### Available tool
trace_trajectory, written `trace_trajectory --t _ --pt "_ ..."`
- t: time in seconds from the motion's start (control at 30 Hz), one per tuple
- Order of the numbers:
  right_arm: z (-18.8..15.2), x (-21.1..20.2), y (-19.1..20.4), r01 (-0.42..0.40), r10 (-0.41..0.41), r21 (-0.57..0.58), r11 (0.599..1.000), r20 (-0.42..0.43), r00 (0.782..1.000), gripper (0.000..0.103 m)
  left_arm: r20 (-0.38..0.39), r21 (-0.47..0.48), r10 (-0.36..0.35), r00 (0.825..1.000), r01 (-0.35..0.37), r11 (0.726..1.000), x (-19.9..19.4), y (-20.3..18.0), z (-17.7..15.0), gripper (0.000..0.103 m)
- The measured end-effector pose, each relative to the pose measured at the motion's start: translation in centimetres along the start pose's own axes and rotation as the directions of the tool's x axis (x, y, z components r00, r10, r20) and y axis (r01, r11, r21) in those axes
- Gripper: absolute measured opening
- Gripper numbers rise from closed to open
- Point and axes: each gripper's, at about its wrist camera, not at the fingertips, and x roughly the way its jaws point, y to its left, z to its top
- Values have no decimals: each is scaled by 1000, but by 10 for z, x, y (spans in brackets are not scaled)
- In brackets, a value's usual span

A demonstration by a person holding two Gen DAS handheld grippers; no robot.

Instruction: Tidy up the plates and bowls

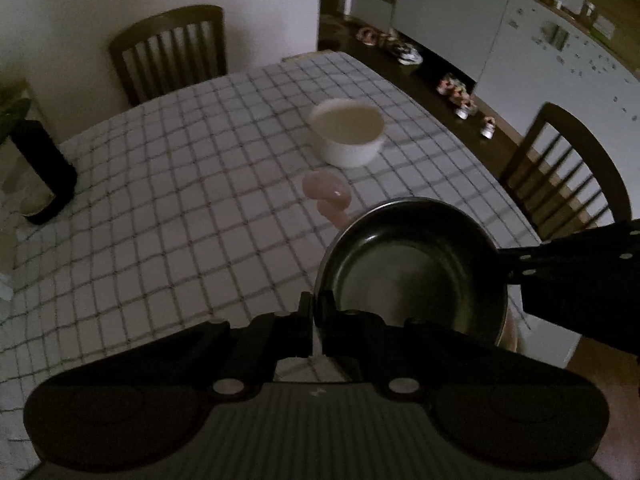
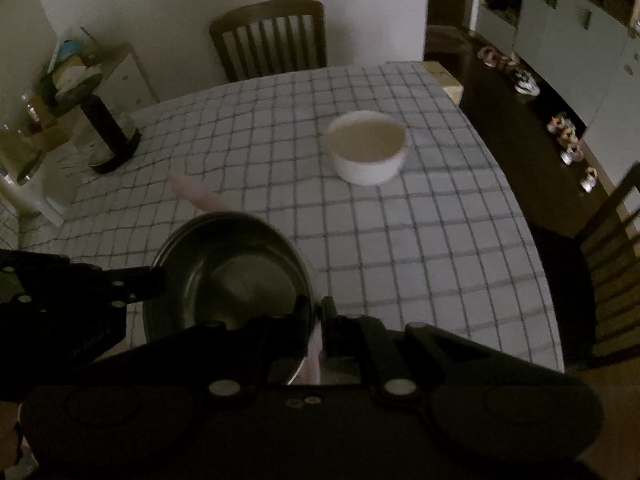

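Both tools, left (image 1: 318,320) and right (image 2: 318,320), pinch the empty metal bowl's (image 1: 408,264) rim; white bowl (image 1: 347,132) empty

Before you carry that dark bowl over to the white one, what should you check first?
1. Left gripper pinches the dark metal bowl's rim: ok.
2. Right gripper pinches the opposite rim: ok.
3. Dark bowl empty inside: ok.
4. White bowl upright on the checked tablecloth: ok.
5. Pink thing beside the dark bowl, out of the way: cannot tell, it is blurred.
6. Dark bowl lifted off the table: cannot tell.
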Motion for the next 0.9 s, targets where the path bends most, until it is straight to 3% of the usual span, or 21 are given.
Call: trace_trajectory --t 0.37,0.9 --pt "-57 -11 -49 33 -24 116 993 -77 997 6 -93 98 -50 994 59 993 15 -55 -27 3" --pt "-92 12 -57 57 -28 166 984 -168 985 6 -156 145 -33 987 56 988 45 -64 -48 3"
